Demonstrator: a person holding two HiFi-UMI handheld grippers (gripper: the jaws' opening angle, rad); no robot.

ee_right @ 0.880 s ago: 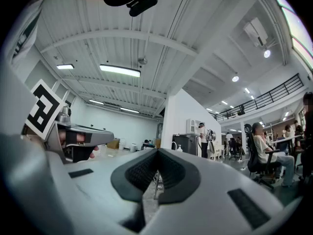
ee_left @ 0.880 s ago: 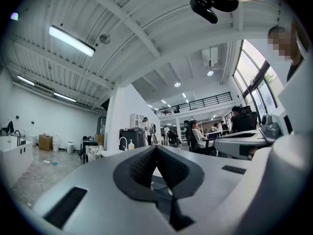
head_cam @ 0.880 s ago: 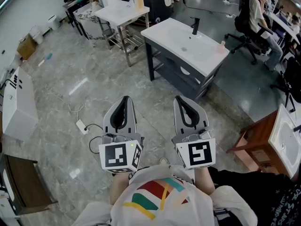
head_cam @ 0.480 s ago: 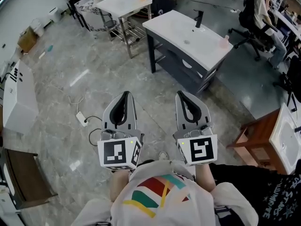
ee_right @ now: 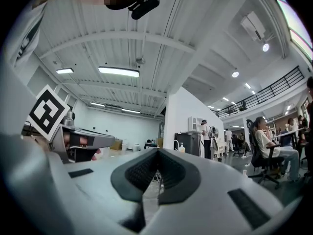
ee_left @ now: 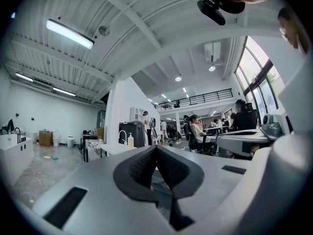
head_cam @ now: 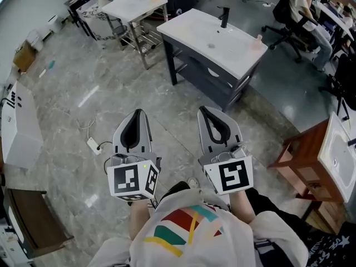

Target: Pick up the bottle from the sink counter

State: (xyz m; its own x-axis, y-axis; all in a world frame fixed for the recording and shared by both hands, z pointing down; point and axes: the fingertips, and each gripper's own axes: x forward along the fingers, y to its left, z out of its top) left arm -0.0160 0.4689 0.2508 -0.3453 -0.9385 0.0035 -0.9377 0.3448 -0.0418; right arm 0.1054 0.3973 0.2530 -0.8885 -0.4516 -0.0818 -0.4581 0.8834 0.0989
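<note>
- The sink counter [head_cam: 189, 26] stands well ahead of the person, across open floor.
- The left gripper [head_cam: 137, 113] and right gripper [head_cam: 205, 110] are side by side at waist level. In each gripper view the dark pads are pressed together with nothing between them.
- The bottle [head_cam: 256, 40] is a small pinkish thing at the counter's right end, near its far corner and to the right of the faucet [head_cam: 224, 16].
- It looks light, stiff and probably smooth plastic that tips easily, so a pinch across mid-body seems safest.
- Only the head view shows the bottle on its counter. The gripper views tilt up at the ceiling and show a pump bottle [ee_left: 130, 141] on another table.
</note>
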